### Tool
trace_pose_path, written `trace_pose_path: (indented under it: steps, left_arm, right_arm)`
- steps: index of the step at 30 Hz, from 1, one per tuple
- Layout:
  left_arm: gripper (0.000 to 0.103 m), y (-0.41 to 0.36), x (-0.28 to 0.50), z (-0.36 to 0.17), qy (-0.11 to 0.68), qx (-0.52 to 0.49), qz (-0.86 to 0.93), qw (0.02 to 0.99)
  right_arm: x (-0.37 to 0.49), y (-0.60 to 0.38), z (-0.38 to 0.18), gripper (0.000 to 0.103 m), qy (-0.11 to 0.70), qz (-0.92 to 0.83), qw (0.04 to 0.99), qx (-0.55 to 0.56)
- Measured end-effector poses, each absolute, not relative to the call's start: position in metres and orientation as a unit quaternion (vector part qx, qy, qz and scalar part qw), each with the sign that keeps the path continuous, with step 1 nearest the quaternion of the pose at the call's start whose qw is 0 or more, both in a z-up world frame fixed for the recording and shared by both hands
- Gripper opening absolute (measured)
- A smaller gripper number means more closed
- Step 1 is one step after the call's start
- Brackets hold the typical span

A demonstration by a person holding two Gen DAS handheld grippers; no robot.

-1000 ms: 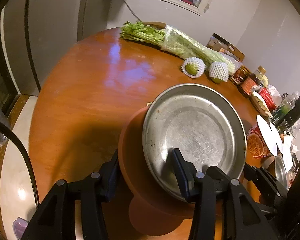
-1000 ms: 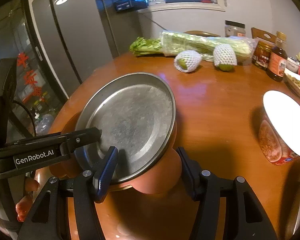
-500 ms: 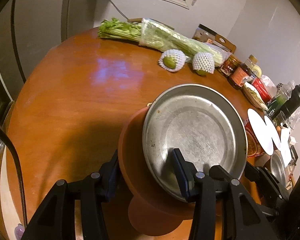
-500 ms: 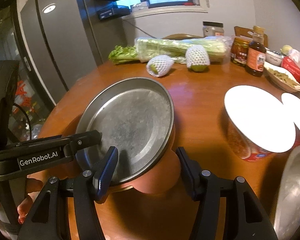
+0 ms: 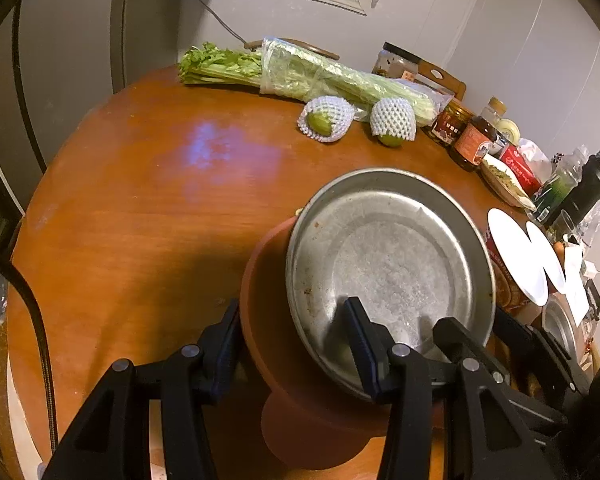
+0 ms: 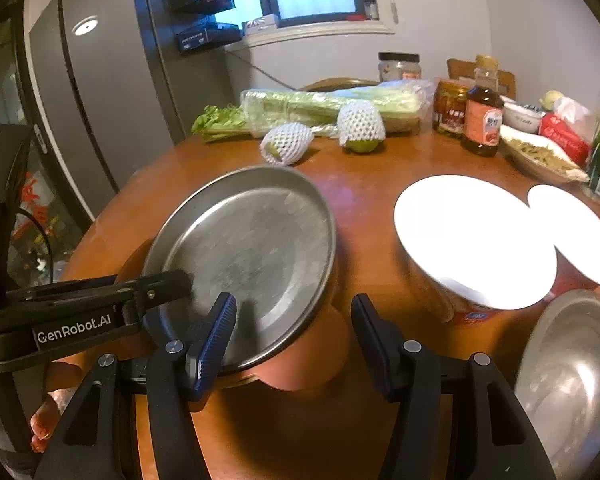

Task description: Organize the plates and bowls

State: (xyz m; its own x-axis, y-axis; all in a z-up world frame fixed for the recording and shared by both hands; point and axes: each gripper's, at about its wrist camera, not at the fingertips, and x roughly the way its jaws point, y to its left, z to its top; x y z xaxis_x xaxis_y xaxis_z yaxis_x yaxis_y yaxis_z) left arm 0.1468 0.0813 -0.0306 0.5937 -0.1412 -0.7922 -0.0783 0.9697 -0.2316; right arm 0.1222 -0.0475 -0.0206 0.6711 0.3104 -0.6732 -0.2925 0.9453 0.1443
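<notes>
Two tools (image 5: 292, 344) (image 6: 294, 340) on stacked plate (image 5: 388, 256) and bowl (image 5: 268, 320)

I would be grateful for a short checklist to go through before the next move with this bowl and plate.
1. Left gripper clamped on the orange bowl wall and metal plate: ok.
2. Right gripper clamped on the other side: ok.
3. Plate centred in the bowl: not ok; it sits off to one side and the bowl's inside shows.
4. Bare table available for setting down: ok.
5. Gap to the white-lidded cup: ok, apart but near.
6. Bowl's foot off the table: cannot tell.
</notes>
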Motion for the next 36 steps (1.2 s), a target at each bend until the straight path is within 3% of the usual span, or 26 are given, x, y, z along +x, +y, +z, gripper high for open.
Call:
trace_pose_path:
  steps: [19,36]
  left_arm:
    - [0.049,0.099,0.137,-0.025,0.439,-0.130,-0.001,0.889]
    - [0.049,0.087,0.106,0.008,0.402,-0.107,0.006,0.909]
  right_arm:
    - [0.106,-0.022,-0.010,0.062,0.348,0.185,0.918,-0.052]
    - [0.092,-0.033,0.012,0.062,0.331,0.186,0.924,-0.033]
